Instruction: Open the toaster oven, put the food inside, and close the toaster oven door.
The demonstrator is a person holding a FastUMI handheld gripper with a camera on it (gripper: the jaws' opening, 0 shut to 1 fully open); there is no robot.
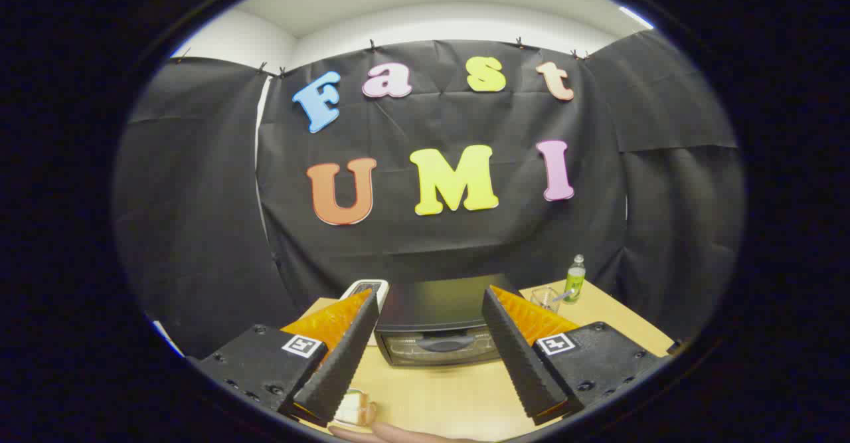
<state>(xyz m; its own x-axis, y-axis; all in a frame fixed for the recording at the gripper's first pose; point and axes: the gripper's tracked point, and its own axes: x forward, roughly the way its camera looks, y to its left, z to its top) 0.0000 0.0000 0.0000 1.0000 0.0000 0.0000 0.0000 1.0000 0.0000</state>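
A black toaster oven (pixel 438 320) stands on the wooden table (pixel 451 390) beyond my fingers, its glass door shut and its handle (pixel 443 345) facing me. My gripper (pixel 431 310) hangs above the table in front of it, open, with nothing between the fingers. The oven shows in the gap between them. A piece of food (pixel 355 408), pale and orange on something white, lies on the table close under the left finger, partly hidden by it. A person's hand (pixel 392 434) reaches in just beside the food.
A small green bottle (pixel 575 278) and a clear glass (pixel 546 297) stand on the table to the right of the oven. A white device (pixel 365 290) sits at the oven's left rear corner. Black cloth walls close the booth behind and at both sides.
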